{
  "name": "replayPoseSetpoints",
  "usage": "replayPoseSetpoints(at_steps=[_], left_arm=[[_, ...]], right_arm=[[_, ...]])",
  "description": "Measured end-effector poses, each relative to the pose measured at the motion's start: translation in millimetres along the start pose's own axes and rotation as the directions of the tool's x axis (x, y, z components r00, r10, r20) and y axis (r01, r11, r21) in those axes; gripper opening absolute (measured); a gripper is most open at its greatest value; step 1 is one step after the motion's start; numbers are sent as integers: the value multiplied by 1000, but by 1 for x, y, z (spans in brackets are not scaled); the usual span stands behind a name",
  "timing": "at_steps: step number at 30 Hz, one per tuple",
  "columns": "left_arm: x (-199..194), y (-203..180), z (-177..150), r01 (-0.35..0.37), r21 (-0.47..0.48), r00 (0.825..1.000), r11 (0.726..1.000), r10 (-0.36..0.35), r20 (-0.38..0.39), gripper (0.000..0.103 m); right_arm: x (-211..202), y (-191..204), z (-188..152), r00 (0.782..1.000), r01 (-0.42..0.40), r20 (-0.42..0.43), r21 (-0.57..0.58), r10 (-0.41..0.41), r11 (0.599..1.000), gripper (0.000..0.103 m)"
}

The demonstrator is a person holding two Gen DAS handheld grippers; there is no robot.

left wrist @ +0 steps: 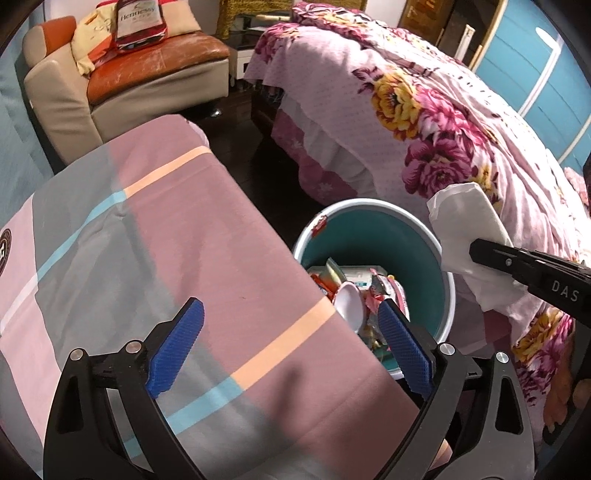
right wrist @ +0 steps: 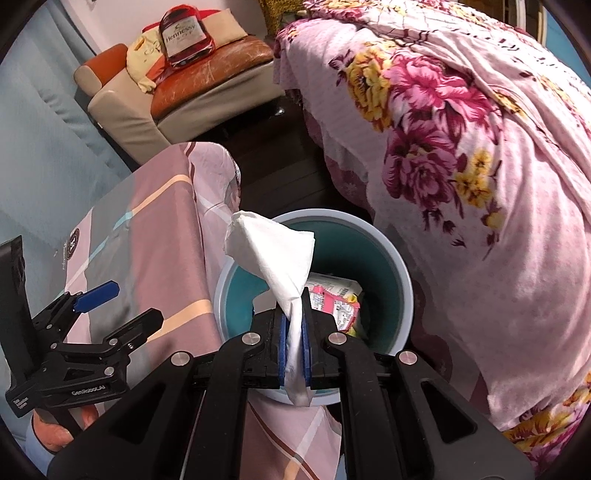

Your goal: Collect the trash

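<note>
A round teal trash bin (left wrist: pixel 417 258) (right wrist: pixel 354 251) stands on the floor between the checked table and the bed, with wrappers and a white plastic spoon (left wrist: pixel 349 301) inside. My right gripper (right wrist: pixel 295 332) is shut on a white tissue (right wrist: pixel 273 258) and holds it just above the bin's near rim; the tissue also shows in the left wrist view (left wrist: pixel 465 229). My left gripper (left wrist: pixel 291 347) is open and empty above the table's corner, beside the bin; it also shows in the right wrist view (right wrist: pixel 122 306).
A table with a pink, grey and orange checked cloth (left wrist: pixel 147 240) lies left of the bin. A bed with a floral cover (left wrist: pixel 424 122) is on the right. An orange and beige sofa (left wrist: pixel 147 70) with a red Hennessy bag (left wrist: pixel 140 26) stands at the back.
</note>
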State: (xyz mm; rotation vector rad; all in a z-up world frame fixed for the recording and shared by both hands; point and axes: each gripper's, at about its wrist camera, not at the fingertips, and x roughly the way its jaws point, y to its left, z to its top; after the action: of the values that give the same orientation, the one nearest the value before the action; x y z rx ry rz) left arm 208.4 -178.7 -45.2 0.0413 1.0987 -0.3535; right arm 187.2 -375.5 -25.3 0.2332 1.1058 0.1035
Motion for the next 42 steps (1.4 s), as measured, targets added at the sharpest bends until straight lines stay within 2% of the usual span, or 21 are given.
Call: replayPoseSetpoints(at_steps=[13,15,17,21,26,35,37,42], left_arm=[[4,14,1,-6,-5,1000,1000,6,3,95],[4,14,1,-10,-1,1000,1000,10,3,95],[4,14,1,-12,0,1000,1000,12,3,95],[5,14,1,-14,-1,1000,1000,14,3,95],[3,12,-1,-24,3,1000,1000,24,1,95],[-21,2,-9,-13,3,999,1000,13,32,95],[-28,0,-12,-17,5,999,1000,17,33,95],[-43,-2,-23,-28,0,999,1000,28,42,95]], right_arm=[[22,13,9,999,19,-28,-17,-20,1000,11],[23,12,10,999,20,-30,-15,-21,1000,17],[24,12,9,999,25,-27,-18,-25,1000,40],[22,13,9,999,34,-15,-27,-35,999,48],[11,14,5,999,50,4,-38,-50,998,74],[-15,15,-8,999,50,-9,-28,-50,998,94],[-22,16,-13,999,43,-10,-28,-43,999,95],[-42,21,-27,995,95,12,-45,-95,994,96]])
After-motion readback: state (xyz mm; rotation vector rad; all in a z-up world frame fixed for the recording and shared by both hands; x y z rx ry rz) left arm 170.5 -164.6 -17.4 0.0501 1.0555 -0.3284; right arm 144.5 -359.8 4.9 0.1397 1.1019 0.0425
